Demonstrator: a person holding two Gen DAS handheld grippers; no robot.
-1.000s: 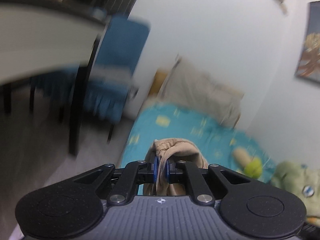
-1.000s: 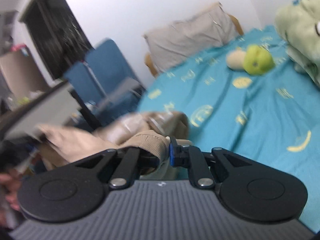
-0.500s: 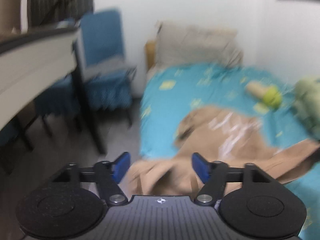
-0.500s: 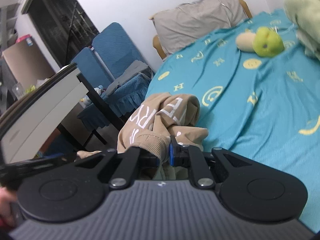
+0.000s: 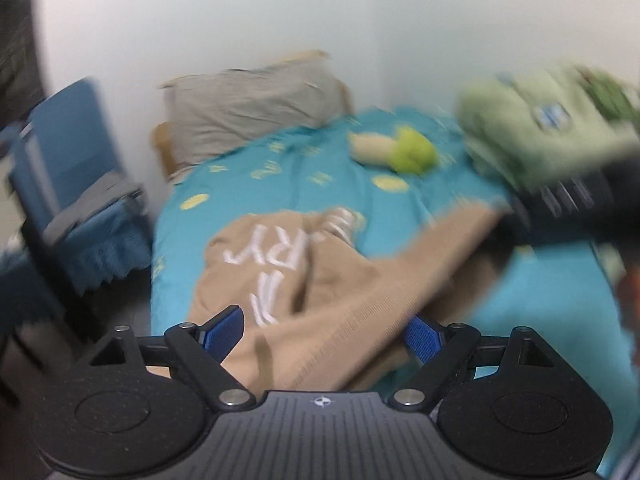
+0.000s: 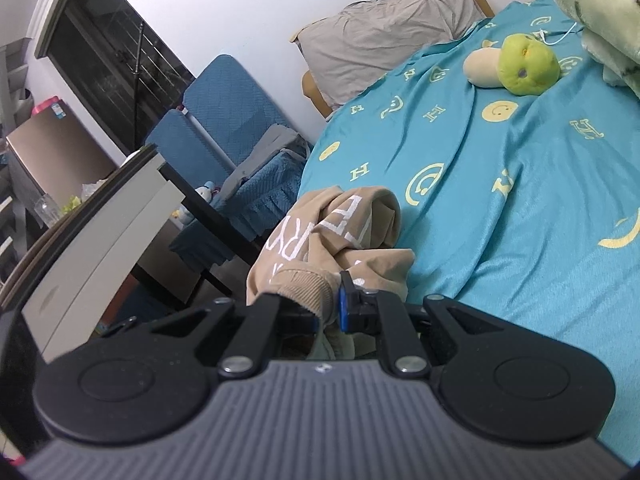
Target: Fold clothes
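Bedroom w/ white walls, bed (image 5: 540, 300) under a teal sheet. Left view, blurred: left tongs (image 5: 322, 334) wide and opening further, blue pads (image 5: 224, 330) clear of the cloth, so gripping nothing. Tan sweatshirt (image 5: 320, 280) lying rumpled on the near corner of bed, white letters up, one ribbed band running diagonally between the open pads and off toward the right tongs (image 5: 568, 204), seen dark and smeared at right edge. Judged step: drop the bunch, then re-grip to spread it flat. To do well: pick a free hem or shoulder edge, not the middle of the heap; close only once a single layer sits between pads; pull apart from the right side w/o dragging the sheet up.

Right view, sharp: right tongs (image 6: 330, 304) narrow, clamped on the ribbed cuff or hem of the sweatshirt (image 6: 340, 232); which of the two, can't tell. Rest of it bunched just ahead, half hanging off bed's edge.

Around: grey pillow (image 6: 384, 32) at headboard, green-and-cream soft toy (image 6: 516, 66) mid-bed, big pale green plush (image 6: 592, 12) at far right, blue chairs (image 6: 228, 120) beside bed, bench (image 6: 100, 232) at left w/ dark leg near the corner. Toys well apart from cloth, no obstacle yet; could crowd a full spread. Bench leg and chairs near the overhanging part: snag risk if cloth slides off.
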